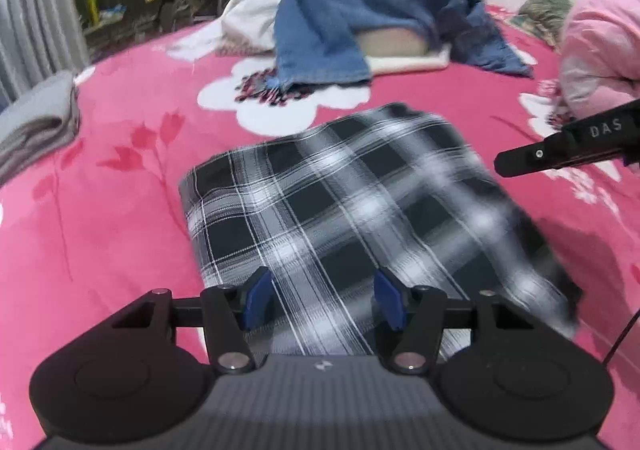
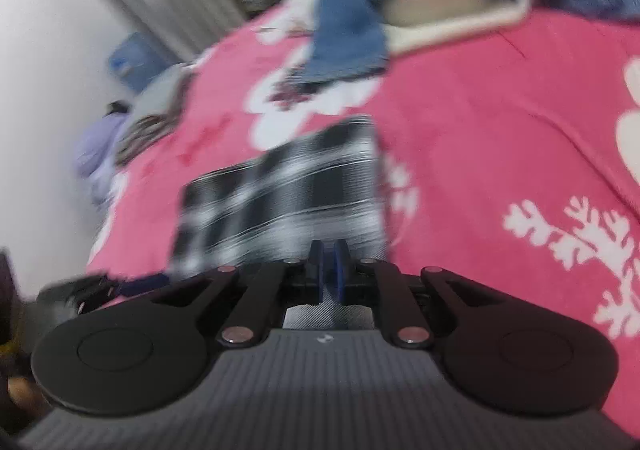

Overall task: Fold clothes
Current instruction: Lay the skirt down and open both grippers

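**Plaid garment folded on the bed, both tongs above its near edge**

- Plaid garment [image 1: 352,209]: black-and-white check, lying as a folded rectangle on the pink flowered bedspread [image 1: 100,234], roughly mid-bed, its near end toward the bed's near edge. Top layer looks flat; right side blurred, so its edge there is hard to read.
- Left tongs [image 1: 324,300]: jaws stand partly open over the near end of the plaid. Cloth shows between the blue pads [image 1: 256,300], but they do not appear to pinch it. Nothing held, as far as I can tell.
- Right tongs [image 2: 329,270]: jaws closed together, pads almost touching. View badly smeared; no cloth visibly caught between them. Its tip pokes in from the right in the left wrist view, apart from the plaid.
- Elsewhere: denim garment [image 1: 332,21] heaped toward the far edge over something pale; grey folded pile [image 1: 36,121] at the left edge; pink bundle [image 1: 600,49] at the right edge.

Risks, as judged:
- Open left jaws sit low over the top layer; a drag across it could ruck the fold open.
- Soft bedspread gives under pressure, so a pinch may gather bedding along with cloth.
- If the garment gets lifted by one edge only, the layers could slide apart.
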The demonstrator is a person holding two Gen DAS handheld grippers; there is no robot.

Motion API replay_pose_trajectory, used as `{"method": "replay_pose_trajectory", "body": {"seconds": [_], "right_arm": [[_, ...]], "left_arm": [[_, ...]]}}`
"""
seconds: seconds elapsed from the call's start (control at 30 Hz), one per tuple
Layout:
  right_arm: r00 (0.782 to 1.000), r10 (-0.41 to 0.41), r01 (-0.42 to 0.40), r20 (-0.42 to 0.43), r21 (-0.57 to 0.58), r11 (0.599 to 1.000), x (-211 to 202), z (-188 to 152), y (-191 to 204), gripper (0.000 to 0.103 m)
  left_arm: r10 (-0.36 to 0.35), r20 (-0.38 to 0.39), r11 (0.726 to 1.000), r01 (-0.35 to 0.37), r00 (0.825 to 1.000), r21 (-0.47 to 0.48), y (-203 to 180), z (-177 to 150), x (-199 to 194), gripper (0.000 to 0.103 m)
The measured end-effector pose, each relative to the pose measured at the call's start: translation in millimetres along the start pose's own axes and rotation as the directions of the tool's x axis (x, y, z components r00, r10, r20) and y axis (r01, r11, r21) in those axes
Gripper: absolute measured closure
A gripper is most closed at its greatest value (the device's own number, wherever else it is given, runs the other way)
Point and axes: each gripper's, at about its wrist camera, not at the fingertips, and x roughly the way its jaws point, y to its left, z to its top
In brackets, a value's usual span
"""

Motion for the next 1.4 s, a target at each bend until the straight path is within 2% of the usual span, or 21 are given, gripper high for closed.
{"method": "replay_pose_trajectory", "body": {"seconds": [0.1, 0.2, 0.33, 0.43, 0.53, 0.63, 0.7, 0.8, 0.97, 1.03, 1.1, 1.17, 1.2, 1.27, 1.33, 1.4], "right_arm": [[0.999, 0.002, -0.005, -0.045, -0.086, 0.996, -3.0, -19.4, 12.2, 0.097], [0.986, -0.121, 0.102, -0.118, -0.150, 0.983, 26.5, -40.5, 7.4, 0.100], [0.987, -0.117, 0.105, -0.109, -0.103, 0.989, 31.8, -38.6, 2.4, 0.100], [0.986, -0.151, 0.140, -0.077, -0.132, 0.981, 14.8, -37.6, 12.5, 0.097], [0.992, -0.122, 0.115, -0.028, -0.188, 0.975, -13.4, -42.4, 26.9, 0.097], [0.997, -0.064, 0.053, -0.039, -0.236, 0.970, -25.5, -55.4, 41.0, 0.097], [0.994, -0.077, 0.052, -0.076, -0.287, 0.957, -15.6, -71.2, 46.0, 0.097], [0.979, -0.146, 0.093, -0.143, -0.324, 0.941, 17.8, -93.1, 42.1, 0.098], [0.982, -0.143, 0.097, -0.122, -0.327, 0.940, 8.4, -84.3, 42.6, 0.096], [0.984, -0.151, 0.114, -0.095, -0.319, 0.941, -2.6, -80.2, 39.0, 0.091], [0.988, -0.142, 0.120, -0.061, -0.277, 0.953, -15.3, -77.1, 32.1, 0.075], [0.991, -0.130, 0.122, -0.018, -0.227, 0.966, -27.7, -74.8, 24.9, 0.069], [0.991, -0.131, 0.129, 0.004, -0.198, 0.972, -32.1, -72.2, 20.4, 0.060], [0.988, -0.148, 0.151, 0.034, -0.149, 0.977, -35.6, -68.7, 13.2, 0.049], [0.980, -0.188, 0.194, 0.064, -0.112, 0.975, -37.0, -65.5, 8.3, 0.037], [0.967, -0.239, 0.247, 0.088, -0.095, 0.964, -37.7, -63.2, 5.8, 0.020]], "left_arm": [[-0.054, -0.007, 0.998, 0.055, 0.998, 0.026, -9.6, -16.6, -10.8, 0.044], [-0.013, -0.069, 0.999, 0.016, 0.998, 0.044, -19.6, -33.5, 5.7, 0.044], [0.019, -0.056, 0.997, -0.014, 0.998, 0.078, -24.9, -35.2, 7.1, 0.044], [0.014, -0.059, 0.998, -0.010, 0.998, 0.068, -20.9, -33.1, -6.7, 0.047], [0.007, -0.064, 0.998, -0.003, 0.998, 0.066, -16.6, -39.5, -23.9, 0.047], [0.004, -0.097, 0.998, 0.002, 0.995, 0.056, -14.6, -52.4, -29.6, 0.046], [0.010, -0.144, 0.999, -0.005, 0.989, 0.032, -15.5, -64.4, -22.7, 0.046], [0.059, -0.157, 0.997, -0.051, 0.986, 0.053, -21.7, -78.5, -13.5, 0.044], [0.039, -0.165, 0.999, -0.038, 0.986, 0.010, -11.0, -78.1, -27.3, 0.044], [0.040, -0.168, 0.999, -0.044, 0.985, -0.016, -1.8, -76.9, -37.0, 0.043], [0.046, -0.159, 0.998, -0.054, 0.986, -0.042, 8.0, -75.1, -45.2, 0.041], [0.054, -0.151, 0.995, -0.066, 0.987, -0.077, 15.1, -70.9, -47.7, 0.033], [0.059, -0.149, 0.992, -0.074, 0.987, -0.100, 18.3, -68.3, -46.3, 0.029], [0.068, -0.145, 0.985, -0.089, 0.987, -0.145, 24.7, -63.0, -43.6, 0.024], [0.101, -0.159, 0.982, -0.124, 0.982, -0.141, 23.2, -58.6, -38.2, 0.020], [0.140, -0.177, 0.978, -0.163, 0.974, -0.127, 20.2, -54.3, -32.2, 0.018]]}}
